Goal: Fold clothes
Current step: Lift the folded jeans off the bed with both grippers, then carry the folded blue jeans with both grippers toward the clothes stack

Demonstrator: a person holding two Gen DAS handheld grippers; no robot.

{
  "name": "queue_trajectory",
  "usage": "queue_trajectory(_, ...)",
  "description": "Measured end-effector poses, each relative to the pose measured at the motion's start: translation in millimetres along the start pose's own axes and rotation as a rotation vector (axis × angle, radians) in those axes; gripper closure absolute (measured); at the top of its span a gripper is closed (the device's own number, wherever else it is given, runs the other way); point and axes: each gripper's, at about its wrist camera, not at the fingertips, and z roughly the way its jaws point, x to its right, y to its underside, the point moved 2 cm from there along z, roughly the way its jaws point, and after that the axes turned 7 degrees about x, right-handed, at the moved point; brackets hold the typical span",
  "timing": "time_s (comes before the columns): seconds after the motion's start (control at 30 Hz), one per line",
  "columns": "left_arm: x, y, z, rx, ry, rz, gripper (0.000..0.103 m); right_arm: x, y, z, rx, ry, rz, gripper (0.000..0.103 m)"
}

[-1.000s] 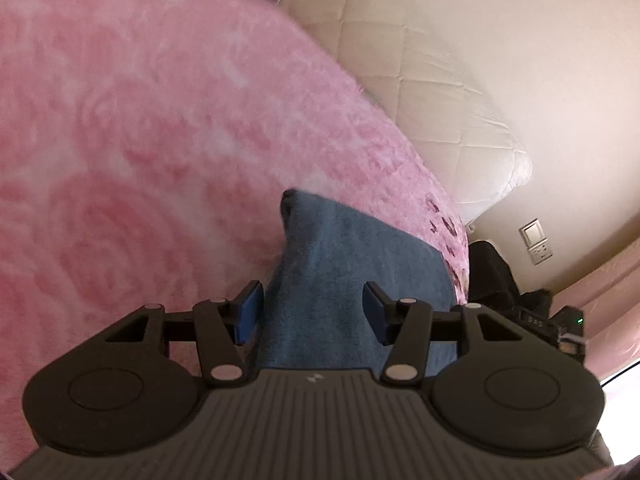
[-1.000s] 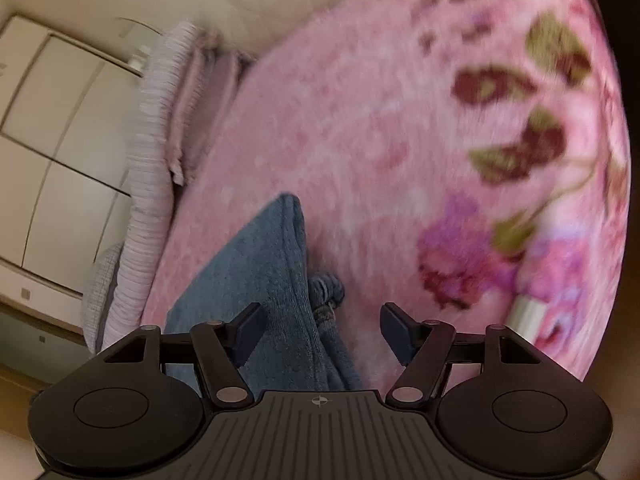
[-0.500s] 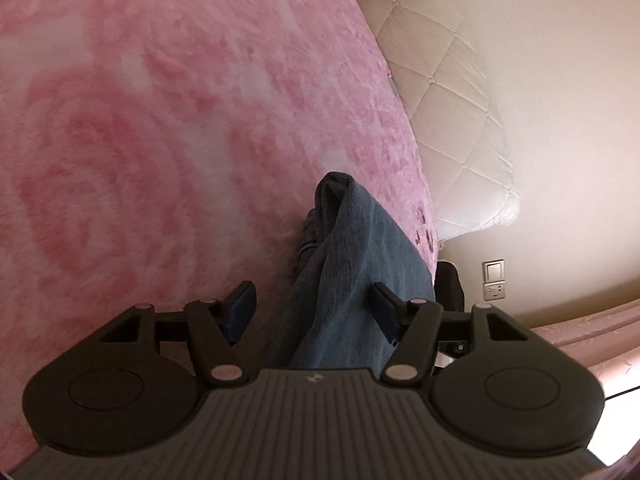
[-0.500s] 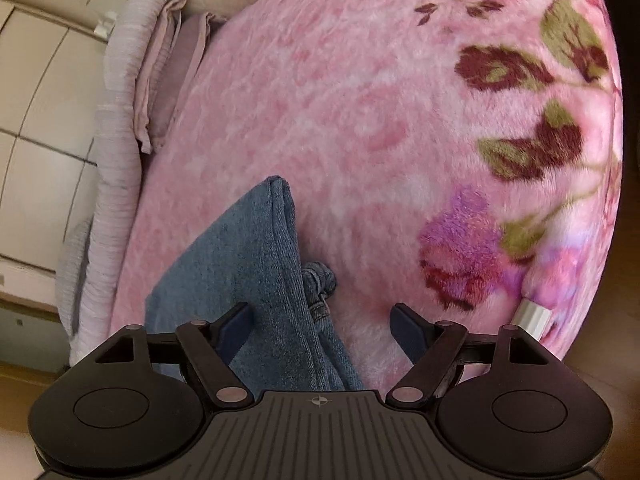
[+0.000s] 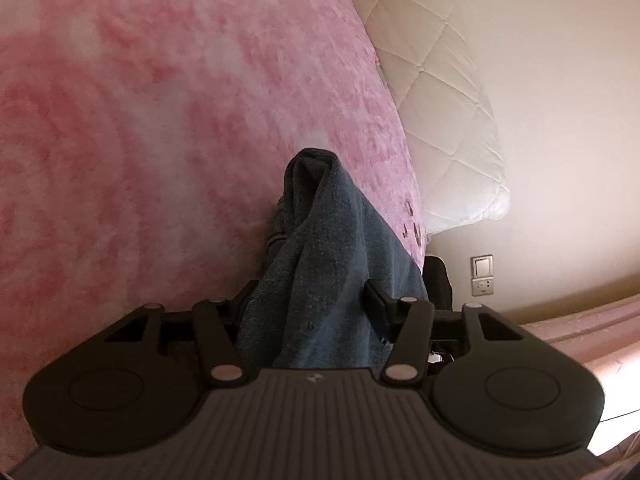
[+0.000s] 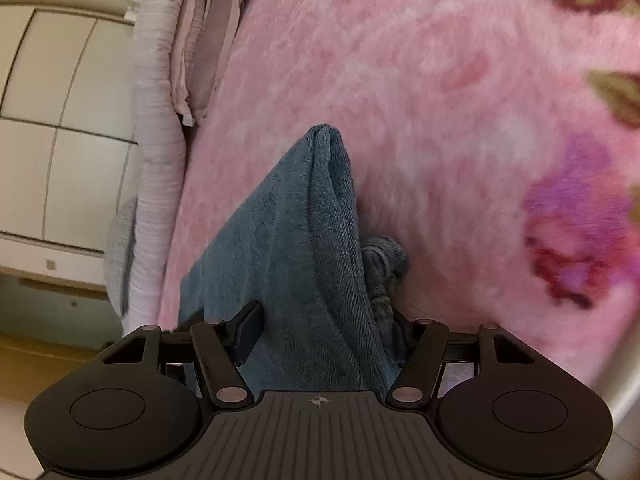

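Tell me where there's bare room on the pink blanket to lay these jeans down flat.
Bare room: the broad pink blanket left of the jeans, and the stretch ahead of the fold toward the flower print. Tighter: the strip beside the quilted white bedding at the blanket's edge, and the side by the lilac pillows.

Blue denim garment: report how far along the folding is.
Done: the blue denim garment is already doubled over, with a folded edge at its far end above the pink plush blanket. In hand: the left gripper and right gripper each have cloth between their fingers, lifting it. Left: laying it flat and finishing the fold.
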Motion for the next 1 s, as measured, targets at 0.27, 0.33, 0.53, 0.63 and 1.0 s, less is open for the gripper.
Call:
queue_trajectory(0.27,51,22,-56,0.154,0.012,0.08,0.062,-21,-3,-26,-0.011,-0.118,0.066,0.068)
queue_trajectory(0.33,73,30,-88,0.225,0.014,0.082,0.062,-46,-2,-38,-0.015,-0.163,0.034,0.068)
queue_trajectory(0.53,130,67,-212,0.456,-0.064,0.06,0.062,-148,2,-56,-0.126,-0.273,-0.071,0.068)
queue_trajectory(0.63,150,92,-280,0.574,-0.122,0.042,0.062,-212,5,-49,-0.233,-0.34,-0.117,0.068)
queue_trajectory(1.0,213,188,-525,0.989,-0.326,-0.03,0.061,-415,107,20,-0.588,-0.55,-0.296,0.068)
